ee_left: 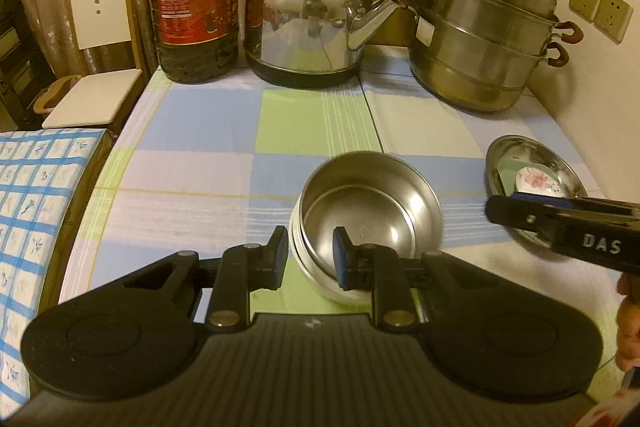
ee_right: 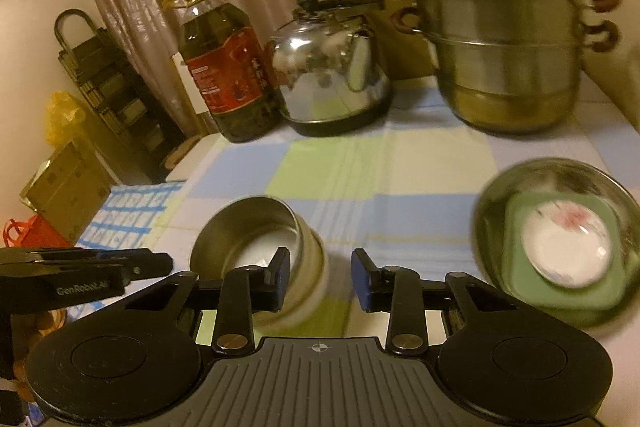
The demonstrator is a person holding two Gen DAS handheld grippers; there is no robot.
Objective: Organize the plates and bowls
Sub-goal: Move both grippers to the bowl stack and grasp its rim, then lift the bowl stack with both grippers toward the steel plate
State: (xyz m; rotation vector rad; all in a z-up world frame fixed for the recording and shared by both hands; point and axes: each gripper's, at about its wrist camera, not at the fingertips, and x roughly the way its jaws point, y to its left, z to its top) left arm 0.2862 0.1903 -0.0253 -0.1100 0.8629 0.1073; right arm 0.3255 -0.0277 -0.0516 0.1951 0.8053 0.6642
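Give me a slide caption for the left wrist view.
Left tongs grip the rim of stacked steel bowls on a checked tablecloth.

The left gripper (ee_left: 310, 259) clamps the near rim of the stacked steel bowls (ee_left: 370, 205) at centre. At three o'clock, the right gripper (ee_left: 560, 223) crosses a steel plate (ee_left: 560, 163).

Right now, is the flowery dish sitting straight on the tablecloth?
No, the flowery dish sits on a green plate inside a steel plate.
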